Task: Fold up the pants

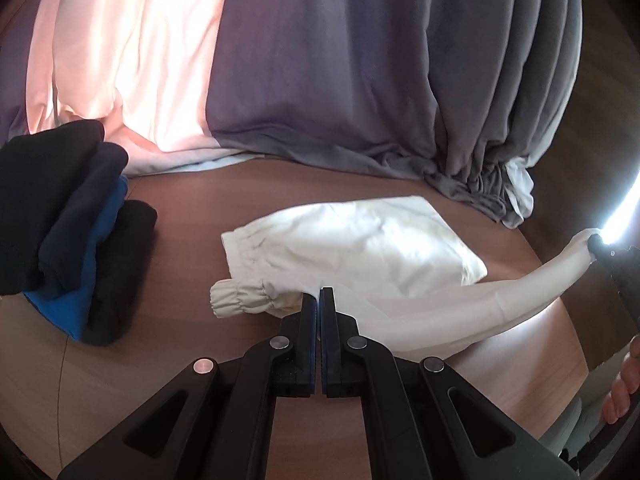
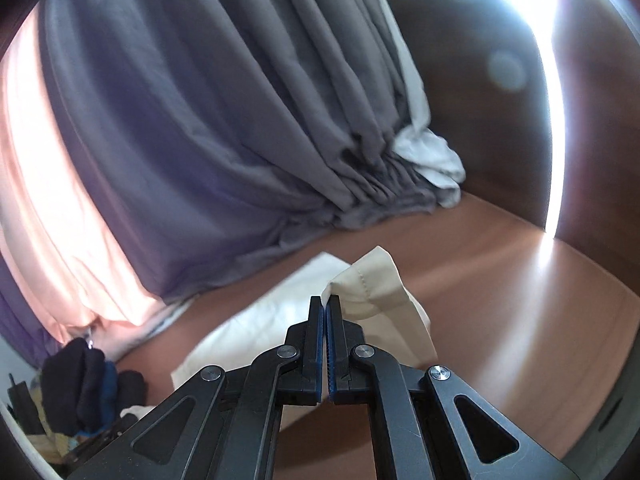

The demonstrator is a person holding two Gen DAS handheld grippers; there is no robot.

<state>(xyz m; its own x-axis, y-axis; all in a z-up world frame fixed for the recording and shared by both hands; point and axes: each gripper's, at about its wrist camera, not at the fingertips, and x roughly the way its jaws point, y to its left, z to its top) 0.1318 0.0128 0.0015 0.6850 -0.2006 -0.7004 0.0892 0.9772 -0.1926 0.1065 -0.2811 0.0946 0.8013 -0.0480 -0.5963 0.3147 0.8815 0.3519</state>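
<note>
White pants (image 1: pixel 360 244) lie partly folded on the brown wooden table (image 1: pixel 168 360), with an elastic cuff (image 1: pixel 240 296) at the front left. My left gripper (image 1: pixel 321 294) is shut on the pants fabric next to the cuff. My right gripper (image 2: pixel 325 304) is shut on a folded fabric edge of the pants (image 2: pixel 376 280) and holds it lifted above the table. In the left wrist view the right gripper (image 1: pixel 598 246) shows at the far right, with a pant leg (image 1: pixel 500 304) stretched between the two grippers.
A stack of dark and blue folded clothes (image 1: pixel 72 240) sits at the left of the table. Grey and pink curtains (image 1: pixel 320 60) hang at the table's far edge. Bright light (image 2: pixel 532 20) glares at the right. A hand (image 1: pixel 624 384) shows at the right edge.
</note>
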